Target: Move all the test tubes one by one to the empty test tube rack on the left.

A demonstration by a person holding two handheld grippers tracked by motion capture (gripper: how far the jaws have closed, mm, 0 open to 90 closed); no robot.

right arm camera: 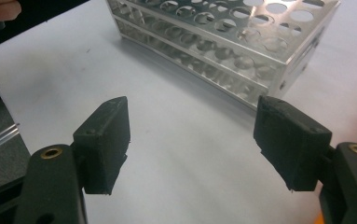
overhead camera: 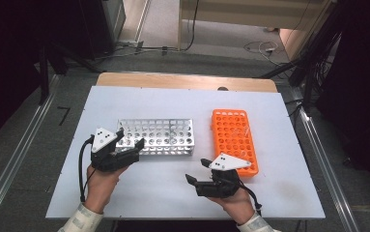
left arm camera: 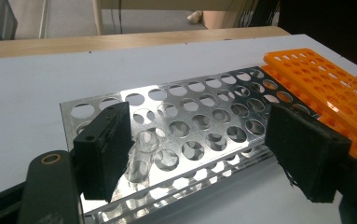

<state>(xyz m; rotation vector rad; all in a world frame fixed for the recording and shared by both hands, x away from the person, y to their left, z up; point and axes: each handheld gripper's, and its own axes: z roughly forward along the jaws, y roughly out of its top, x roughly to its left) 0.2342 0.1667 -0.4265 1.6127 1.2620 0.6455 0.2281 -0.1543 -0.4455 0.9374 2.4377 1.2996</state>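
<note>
Both tongs (gaping) near metal rack (overhead camera: 161, 137)

Clear tube (left arm camera: 141, 154) upright in metal rack (left arm camera: 204, 126)

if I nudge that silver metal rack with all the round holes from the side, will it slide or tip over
The silver perforated metal test-tube rack will probably slide rather than tip: it sits low and wide on the smooth white table. It looks stiff, being folded sheet metal with stacked plates. It is likely light for its size, since holes cover it. A clear glass tube standing in it may rattle.
</note>
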